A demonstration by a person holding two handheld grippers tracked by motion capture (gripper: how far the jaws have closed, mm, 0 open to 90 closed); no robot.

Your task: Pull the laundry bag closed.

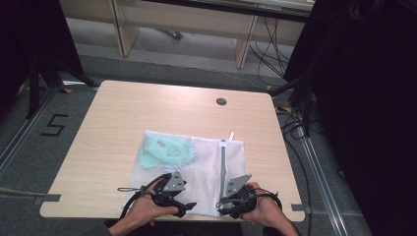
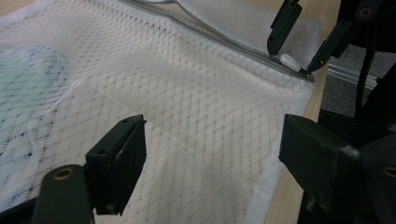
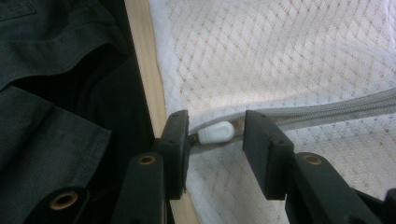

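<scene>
A white mesh laundry bag [image 1: 201, 164] lies flat on the wooden table [image 1: 123, 113] near the front edge, with a pale green item [image 1: 164, 151] inside its left half. A grey zipper [image 1: 223, 164] runs along the bag toward the front. My right gripper [image 3: 215, 138] straddles the white zipper pull [image 3: 217, 131] at the zipper's near end. The left jaw is at the pull's metal end and a gap separates the right jaw from it, so the gripper is open. My left gripper [image 2: 212, 154] stands open low over the mesh [image 2: 187, 107], with the right gripper [image 2: 294, 53] seen beyond it.
The table's front edge [image 3: 144, 70] runs just beside the zipper end, with the person's dark clothing [image 3: 56, 93] below it. A round cable grommet [image 1: 221, 102] sits at the table's back. Black curtains and cables [image 1: 295, 118] flank the right side.
</scene>
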